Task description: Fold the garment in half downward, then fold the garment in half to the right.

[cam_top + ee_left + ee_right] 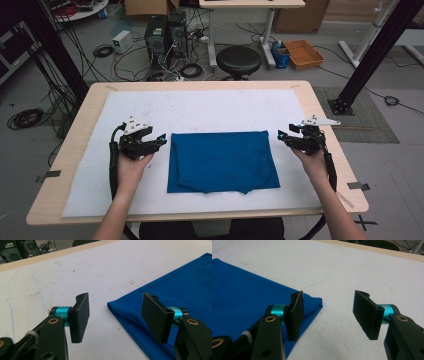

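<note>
Blue folded cloth point(222, 161) is lying flat at the centre of the frame on the white-covered surface point(200, 107). Left claw point(159, 140) is hovering just off its left edge, right claw point(283, 136) just off its right edge, both gaping wide and gripping nothing. Frame edges are cutting off the person's forearms.

The left gripper point(159, 138) and right gripper point(283, 135) are black frames with a turquoise metal collar behind each flat, rectangular black pad point(79, 317). Brass-coloured rivets sit in the jaw arms, and a small screw hole marks the top of each pad (the pad faces look rough, like grip tape). A pale grey three-cornered plate point(136, 124) tops each body. Black cable trails back along each bare forearm; no sleeves reach the wrists.
</note>
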`<state>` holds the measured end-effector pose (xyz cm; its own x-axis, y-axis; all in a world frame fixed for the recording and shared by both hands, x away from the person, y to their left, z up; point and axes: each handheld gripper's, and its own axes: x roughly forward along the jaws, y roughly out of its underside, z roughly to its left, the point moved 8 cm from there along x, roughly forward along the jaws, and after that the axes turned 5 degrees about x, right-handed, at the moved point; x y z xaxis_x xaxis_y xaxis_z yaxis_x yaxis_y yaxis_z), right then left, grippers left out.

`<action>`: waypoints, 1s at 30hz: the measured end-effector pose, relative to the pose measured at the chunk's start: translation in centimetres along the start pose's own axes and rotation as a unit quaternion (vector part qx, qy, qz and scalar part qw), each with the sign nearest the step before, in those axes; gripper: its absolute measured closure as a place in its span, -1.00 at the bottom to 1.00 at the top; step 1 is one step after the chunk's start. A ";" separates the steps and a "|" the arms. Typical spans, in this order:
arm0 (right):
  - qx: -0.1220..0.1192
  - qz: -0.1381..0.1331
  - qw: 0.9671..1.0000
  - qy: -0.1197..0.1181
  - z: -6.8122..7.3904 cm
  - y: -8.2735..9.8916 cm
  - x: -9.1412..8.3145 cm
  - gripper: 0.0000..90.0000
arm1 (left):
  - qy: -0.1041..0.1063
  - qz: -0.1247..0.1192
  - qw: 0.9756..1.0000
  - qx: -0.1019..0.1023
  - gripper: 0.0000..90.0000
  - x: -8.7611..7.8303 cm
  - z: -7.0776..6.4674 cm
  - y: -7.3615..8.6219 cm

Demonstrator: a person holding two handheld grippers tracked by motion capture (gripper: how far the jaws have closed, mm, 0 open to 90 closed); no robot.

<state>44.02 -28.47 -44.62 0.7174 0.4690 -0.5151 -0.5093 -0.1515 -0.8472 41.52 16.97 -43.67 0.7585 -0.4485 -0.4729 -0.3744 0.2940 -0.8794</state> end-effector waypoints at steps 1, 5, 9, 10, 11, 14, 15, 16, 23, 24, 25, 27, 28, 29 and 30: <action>0.001 0.000 1.000 0.001 -0.1 0.1 0.0 -0.06 | -0.001 0.000 1.000 -0.001 -0.11 -0.1 0.1 0.0; 0.002 -0.002 1.000 0.003 -0.4 0.3 -0.1 -0.06 | 0.000 -0.003 1.000 -0.006 -0.11 -0.1 0.1 0.0; 0.006 -0.004 1.000 0.006 -0.7 0.3 -0.3 -0.06 | 0.001 0.001 1.000 -0.003 -0.11 0.0 0.0 0.1; 0.007 -0.004 1.000 0.007 -0.7 0.3 -0.3 -0.06 | 0.003 0.001 1.000 -0.003 -0.11 0.0 0.0 0.1; 0.008 -0.004 1.000 0.007 -0.8 0.3 -0.3 -0.06 | 0.003 0.002 1.000 -0.003 -0.11 0.0 -0.1 0.1; 0.006 -0.002 1.000 0.007 -0.7 0.4 -0.3 -0.06 | 0.006 0.004 1.000 -0.003 -0.11 0.1 -0.2 0.2; 0.006 -0.003 1.000 0.007 -0.7 0.4 -0.3 -0.06 | 0.007 0.005 1.000 -0.001 -0.11 0.1 -0.2 0.2; 0.005 -0.005 1.000 0.006 -0.6 0.3 -0.3 -0.06 | 0.008 0.003 1.000 -0.002 -0.11 0.1 -0.3 0.2; 0.000 -0.001 1.000 0.004 -0.1 0.2 0.1 -0.06 | 0.025 0.010 1.000 -0.014 -0.11 0.0 -0.8 0.2; -0.001 0.000 1.000 0.004 0.0 0.2 0.1 -0.06 | 0.028 0.013 0.999 -0.018 -0.11 -0.1 -0.9 0.3; -0.004 0.000 1.000 0.003 0.0 0.2 0.2 -0.06 | 0.030 0.017 0.999 -0.022 -0.10 -0.2 -1.0 0.3; -0.005 0.001 1.000 0.002 0.2 0.3 0.3 -0.06 | 0.036 0.024 0.998 -0.036 -0.10 -0.5 -1.3 0.5; -0.005 0.001 1.000 0.002 0.2 0.3 0.3 -0.06 | 0.041 0.022 0.998 -0.045 -0.10 -0.8 -1.5 0.6; -0.003 0.002 1.000 0.001 0.2 0.3 0.3 -0.06 | 0.044 0.020 0.998 -0.050 -0.10 -1.2 -1.7 0.7; -0.004 0.001 1.000 0.001 0.2 0.3 0.4 -0.06 | 0.045 0.019 0.997 -0.059 -0.10 -1.5 -1.9 1.0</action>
<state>44.06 -28.16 -45.03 0.7167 0.4677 -0.5174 -0.5072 -0.1596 -0.8469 38.98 16.31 -43.92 0.6934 -0.5146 -0.5043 -0.4663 0.2130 -0.8586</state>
